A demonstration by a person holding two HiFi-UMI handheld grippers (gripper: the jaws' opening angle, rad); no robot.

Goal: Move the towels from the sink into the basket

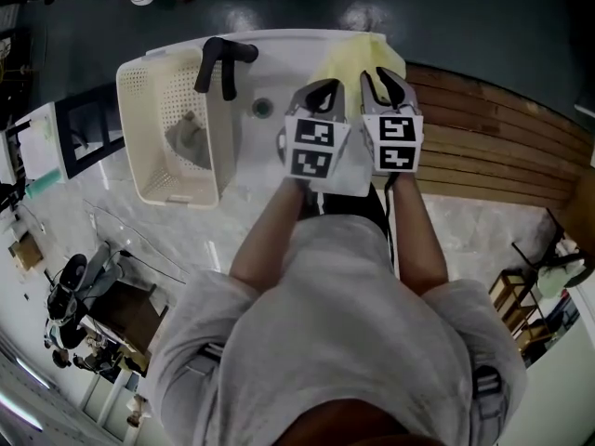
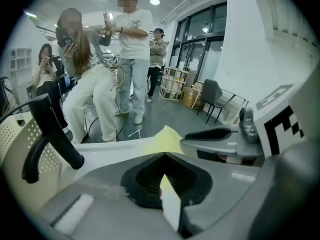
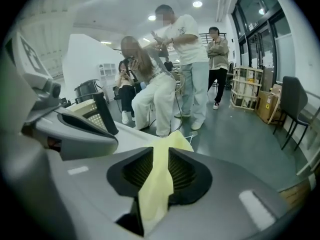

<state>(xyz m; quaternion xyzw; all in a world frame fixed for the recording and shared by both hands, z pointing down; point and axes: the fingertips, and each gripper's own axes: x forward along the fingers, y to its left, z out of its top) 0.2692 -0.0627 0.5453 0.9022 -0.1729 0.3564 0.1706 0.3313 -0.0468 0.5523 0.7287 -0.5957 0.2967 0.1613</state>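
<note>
A pale yellow towel (image 1: 349, 59) hangs over the far rim of the white sink (image 1: 253, 156), and both grippers hold it. My left gripper (image 1: 323, 89) is shut on one part of it; in the left gripper view a thin strip of yellow towel (image 2: 168, 194) shows between the closed jaws. My right gripper (image 1: 386, 77) is shut on the towel just to the right, and the right gripper view shows the yellow towel (image 3: 157, 194) running up through its jaws. The cream basket (image 1: 139, 100) stands left of the sink with a grey towel (image 1: 189, 137) inside it.
A black faucet (image 1: 218, 63) rises between basket and sink bowl, near the drain (image 1: 263, 108). A wooden slatted surface (image 1: 493, 147) lies to the right. Several people (image 3: 170, 84) stand beyond the sink. A dark chair (image 2: 212, 96) and boxes stand by the windows.
</note>
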